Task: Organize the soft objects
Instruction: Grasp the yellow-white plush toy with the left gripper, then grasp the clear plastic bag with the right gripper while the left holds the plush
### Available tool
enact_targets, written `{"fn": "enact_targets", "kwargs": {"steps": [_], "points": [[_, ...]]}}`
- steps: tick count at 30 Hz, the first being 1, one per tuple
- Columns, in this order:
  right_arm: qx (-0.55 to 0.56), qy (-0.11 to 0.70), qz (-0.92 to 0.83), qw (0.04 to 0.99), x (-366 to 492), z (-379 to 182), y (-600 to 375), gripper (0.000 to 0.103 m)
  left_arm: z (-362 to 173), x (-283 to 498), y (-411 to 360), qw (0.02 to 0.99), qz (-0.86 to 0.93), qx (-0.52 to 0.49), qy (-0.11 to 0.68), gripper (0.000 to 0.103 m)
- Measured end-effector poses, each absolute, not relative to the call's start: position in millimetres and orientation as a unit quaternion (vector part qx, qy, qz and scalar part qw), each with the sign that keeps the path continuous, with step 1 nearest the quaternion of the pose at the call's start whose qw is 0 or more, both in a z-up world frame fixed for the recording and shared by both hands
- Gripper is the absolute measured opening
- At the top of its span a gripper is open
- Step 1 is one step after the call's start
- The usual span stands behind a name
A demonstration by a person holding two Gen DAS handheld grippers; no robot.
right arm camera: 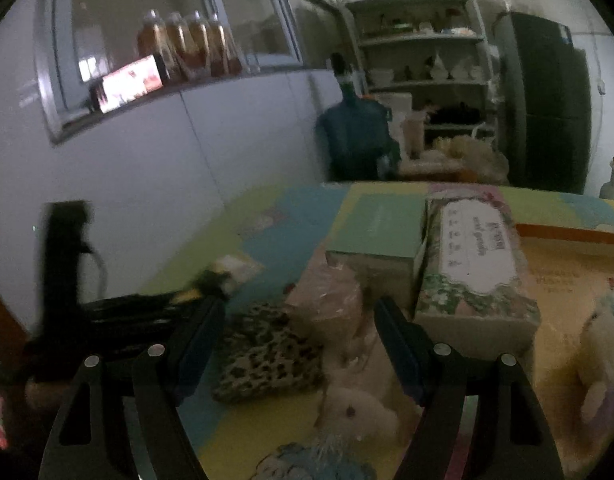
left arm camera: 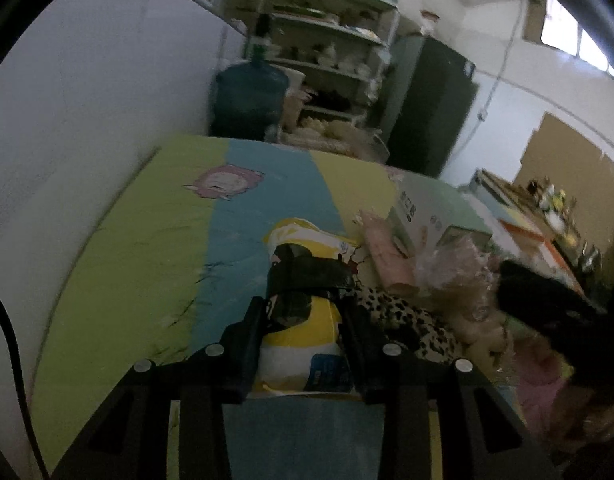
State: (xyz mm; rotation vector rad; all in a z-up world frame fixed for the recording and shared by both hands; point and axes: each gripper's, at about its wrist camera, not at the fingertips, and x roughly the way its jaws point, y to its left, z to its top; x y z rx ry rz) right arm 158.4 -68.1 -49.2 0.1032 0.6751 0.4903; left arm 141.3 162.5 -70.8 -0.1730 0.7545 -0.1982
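Note:
My left gripper is shut on a yellow and white soft packet with a cartoon print, held just above the coloured foam mat. A leopard-print pouch lies right of it, next to a cream plush toy. My right gripper is open and empty, above the leopard-print pouch and a cream plush toy. A pink wrapped pack lies just beyond its fingertips. The left gripper shows as a dark blurred shape at the left of the right wrist view.
A mint box, a floral tissue pack and an orange box stand on the mat. A white wall runs along the left. A water jug, shelves and a dark fridge stand beyond.

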Motion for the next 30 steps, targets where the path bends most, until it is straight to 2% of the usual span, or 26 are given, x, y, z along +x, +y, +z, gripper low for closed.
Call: {"fn": "enact_targets", "kwargs": {"steps": [3, 4, 5, 7, 15, 30], "points": [[0.023, 0.337, 0.231, 0.912, 168, -57, -61, 0.078, -65, 128, 167, 0.926, -0.083, -0.095, 0.357, 0.038], [0.015, 0.341, 0.229, 0.911, 171, -60, -59, 0.071, -63, 125, 167, 0.927, -0.081, -0.097, 0.354, 0.038], [0.008, 0.350, 0.227, 0.909, 175, -64, -58, 0.055, -62, 122, 167, 0.928, -0.080, -0.099, 0.350, 0.038], [0.003, 0.363, 0.224, 0.904, 180, -71, -58, 0.038, -59, 118, 166, 0.929, -0.082, -0.103, 0.345, 0.038], [0.025, 0.348, 0.236, 0.907, 174, -70, -69, 0.037, -58, 116, 157, 0.929, -0.088, -0.105, 0.343, 0.038], [0.052, 0.298, 0.263, 0.916, 135, -36, -89, 0.036, -46, 108, 130, 0.932, -0.111, -0.103, 0.330, 0.038]]}}
